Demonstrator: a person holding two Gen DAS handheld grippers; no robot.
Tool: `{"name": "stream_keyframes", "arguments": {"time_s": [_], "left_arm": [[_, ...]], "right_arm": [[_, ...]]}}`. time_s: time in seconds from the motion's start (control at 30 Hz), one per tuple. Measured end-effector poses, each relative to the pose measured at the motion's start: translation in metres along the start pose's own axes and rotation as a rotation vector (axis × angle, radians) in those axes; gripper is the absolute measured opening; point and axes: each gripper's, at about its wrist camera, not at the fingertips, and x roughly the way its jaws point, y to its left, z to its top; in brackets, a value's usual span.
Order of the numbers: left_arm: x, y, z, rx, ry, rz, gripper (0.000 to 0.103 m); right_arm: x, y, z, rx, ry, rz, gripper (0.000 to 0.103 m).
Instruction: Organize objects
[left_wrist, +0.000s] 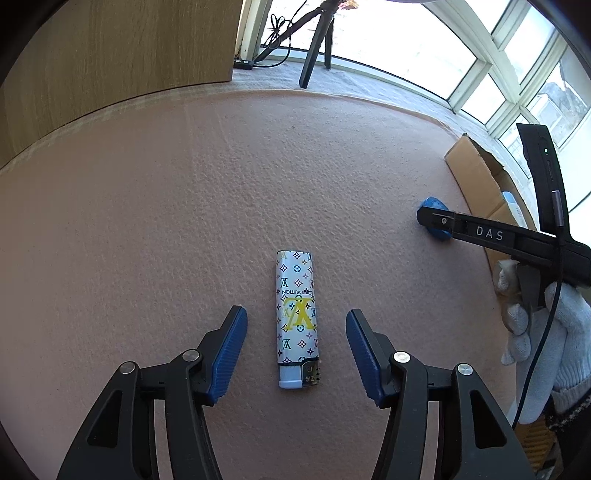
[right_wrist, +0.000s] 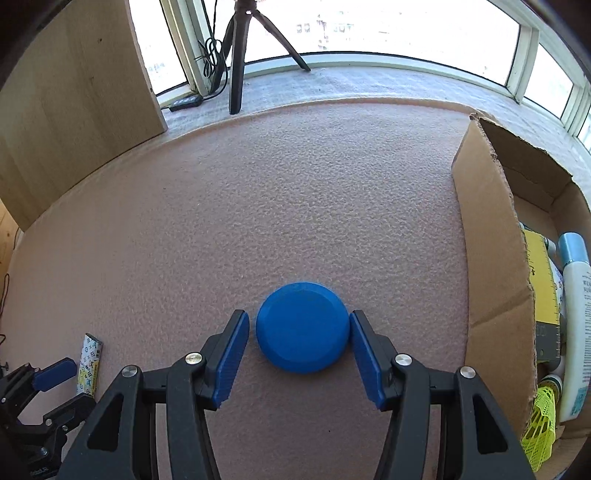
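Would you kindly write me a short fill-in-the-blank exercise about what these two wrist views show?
1. The lighter lies between the open pads of the ____ gripper.
2. The disc between the right gripper pads is coloured ____.
3. The yellow shuttlecock sits inside the ____ box.

Answers: left; blue; cardboard

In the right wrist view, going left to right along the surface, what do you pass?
Left gripper → patterned lighter → blue disc between the right gripper's fingers → cardboard box → yellow ruler → white bottle.
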Motion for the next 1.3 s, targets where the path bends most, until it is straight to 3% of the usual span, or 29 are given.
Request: {"name": "stream_keyframes", "arguments": {"time_s": [0.13, 0.33, 0.43, 0.57, 0.97, 1.3], "left_arm": [[0.001, -0.005, 0.000, 0.003, -0.003, 0.037, 0.060], [0.001, -0.012, -0.007, 0.015, -0.022, 0.103, 0.056], [0.000, -0.011, -0.011, -0.009, -0.033, 0.126, 0.037], [0.000, -0.012, -0.012, -0.036, -0.044, 0.141, 0.025], [0.001, -0.045, -0.022, -0.125, -0.059, 0.100, 0.025], [-0.029, -0.081, -0.007, -0.084, -0.128, 0.099, 0.025]], "right_arm": [[0.002, 0.007, -0.001, -0.070, 0.010, -0.016, 0.046], [-0.004, 0.012, -0.012, -0.151, 0.018, 0.009, 0.046], [-0.009, 0.016, -0.022, -0.194, 0.026, 0.023, 0.046], [-0.018, 0.017, -0.039, -0.244, 0.023, 0.042, 0.046], [-0.042, -0.013, -0.067, -0.244, 0.027, 0.152, 0.046], [-0.090, -0.020, -0.056, -0.284, -0.055, 0.188, 0.046]]}}
